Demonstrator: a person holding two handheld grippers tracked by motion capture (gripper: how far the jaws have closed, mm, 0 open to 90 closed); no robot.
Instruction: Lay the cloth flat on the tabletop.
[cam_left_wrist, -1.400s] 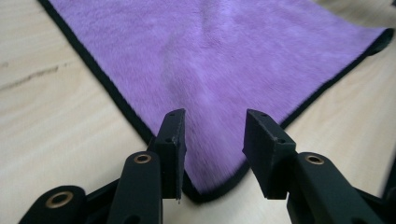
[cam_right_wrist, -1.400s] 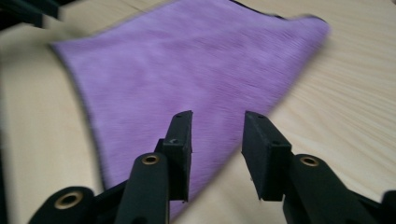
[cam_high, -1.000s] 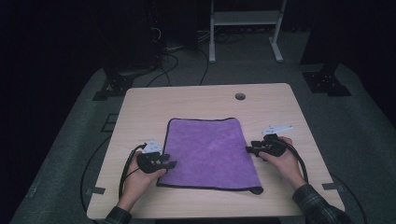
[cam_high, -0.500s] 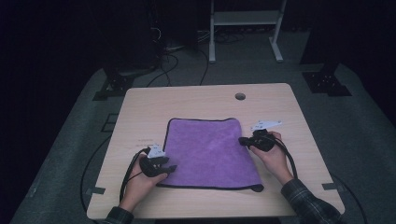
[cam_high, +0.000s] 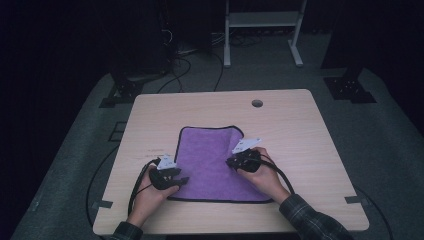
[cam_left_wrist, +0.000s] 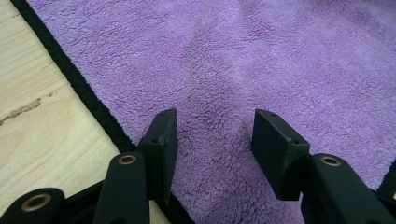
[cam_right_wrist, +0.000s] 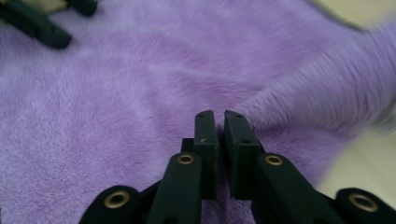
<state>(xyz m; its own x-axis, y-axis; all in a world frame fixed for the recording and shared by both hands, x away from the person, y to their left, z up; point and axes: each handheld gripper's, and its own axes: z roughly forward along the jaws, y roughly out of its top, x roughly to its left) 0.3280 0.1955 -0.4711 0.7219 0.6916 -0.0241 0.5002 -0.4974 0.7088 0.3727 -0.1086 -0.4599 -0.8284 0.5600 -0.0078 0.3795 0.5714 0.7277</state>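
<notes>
I hold a two-jaw black gripper in each hand over a purple fleece cloth with a black hem (cam_high: 212, 160), which lies on the pale wooden table (cam_high: 300, 145), toward my side of it and about midway across. My right gripper (cam_high: 231, 162) has its jaws pinched nearly together on a fold of that cloth: in the right gripper view (cam_right_wrist: 215, 122) the fleece bunches up to the right of the tips and is drawn over the rest of the cloth, so the right part lies doubled toward the middle. These jaws have just been opening a trace, with cloth between them. My left gripper (cam_high: 184, 181) rests at the cloth's near left corner. In the left gripper view (cam_left_wrist: 215, 140) its jaws stand about half apart, pads on the flat fleece, gripping nothing, the hem just beside the left jaw.
</notes>
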